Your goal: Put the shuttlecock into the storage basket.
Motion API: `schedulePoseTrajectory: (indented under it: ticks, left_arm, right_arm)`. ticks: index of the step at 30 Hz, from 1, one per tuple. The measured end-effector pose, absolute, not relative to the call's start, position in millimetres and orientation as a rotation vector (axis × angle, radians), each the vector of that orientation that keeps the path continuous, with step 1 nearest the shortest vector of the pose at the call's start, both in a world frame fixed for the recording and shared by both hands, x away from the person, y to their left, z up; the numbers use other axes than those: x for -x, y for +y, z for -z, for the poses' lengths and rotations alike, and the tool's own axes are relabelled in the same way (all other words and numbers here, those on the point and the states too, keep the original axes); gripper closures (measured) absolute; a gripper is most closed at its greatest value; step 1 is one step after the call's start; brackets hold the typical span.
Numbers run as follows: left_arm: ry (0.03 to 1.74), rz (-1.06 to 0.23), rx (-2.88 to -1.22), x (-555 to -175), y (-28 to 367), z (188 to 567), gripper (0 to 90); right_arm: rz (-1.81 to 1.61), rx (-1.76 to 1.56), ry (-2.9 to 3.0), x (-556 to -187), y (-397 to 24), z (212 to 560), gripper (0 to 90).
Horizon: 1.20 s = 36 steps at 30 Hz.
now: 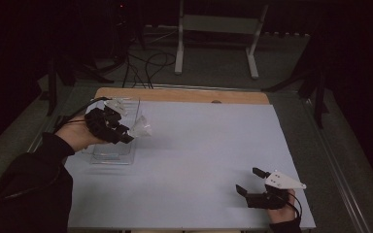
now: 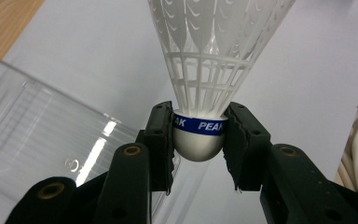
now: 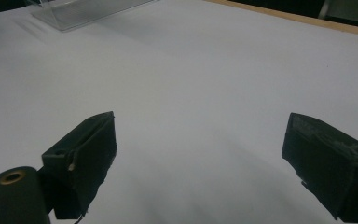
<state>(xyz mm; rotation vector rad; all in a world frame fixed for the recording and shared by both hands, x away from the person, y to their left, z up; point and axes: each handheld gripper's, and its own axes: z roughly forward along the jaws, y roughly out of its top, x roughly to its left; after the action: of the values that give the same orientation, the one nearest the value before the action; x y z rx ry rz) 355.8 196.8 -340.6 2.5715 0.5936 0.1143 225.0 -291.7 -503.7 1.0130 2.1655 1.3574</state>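
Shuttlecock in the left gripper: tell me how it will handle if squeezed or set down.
The shuttlecock is probably very light: its skirt is thin open lattice. That skirt looks flexible and likely crushable, so the left gripper pinching the rounded cork base seems safer. Set down on the white table, it would likely tip and roll in an arc.

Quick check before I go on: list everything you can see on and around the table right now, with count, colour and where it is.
shuttlecock: 1, white plastic skirt, white cap with a blue band, clamped at the cap in the left gripper, above the table's left side
clear container: 1, transparent plastic, on the white sheet at the table's left, under the left hand
white sheet: 1, covers most of the tabletop
table: 1, wooden edge bare along the far side
white frame stand: 1, on the floor beyond the table
cables: several, dark, on the floor at far left
left gripper: black, shut on the shuttlecock
right gripper: black, jaws apart, near right corner
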Motion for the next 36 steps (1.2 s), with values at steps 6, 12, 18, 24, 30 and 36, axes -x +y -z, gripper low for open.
schedulePoseTrajectory:
  ticks: [6,12,18,24,30,36]
  left_arm:
    - [0.641,-0.136,-2.571,-356.1,211.9,341.9,65.4]
    - [0.704,-0.142,-2.556,-357.1,226.1,343.9,65.3]
    - [0.756,-0.155,-2.552,-358.8,236.7,345.7,65.3]
    - [0.836,-0.166,-2.55,-362.5,249.1,350.2,65.3]
    - [0.94,-0.174,-2.526,-365.5,258.8,354.3,65.3]
    - [1.008,-0.181,-2.514,-367.1,263.9,358.3,65.3]
  right_arm:
    - [-1.358,-1.012,2.167,-225.1,-291.6,503.9,9.9]
    - [-1.354,-1.008,2.178,-225.7,-290.8,504.9,9.9]
    - [-1.355,-1.01,2.178,-225.7,-290.3,505.2,9.9]
    - [-1.351,-1.009,2.18,-225.9,-289.9,505.5,9.9]
    - [-1.349,-1.011,2.182,-225.7,-289.7,505.4,9.9]
    - [-1.349,-1.012,2.184,-225.9,-289.2,505.8,9.9]
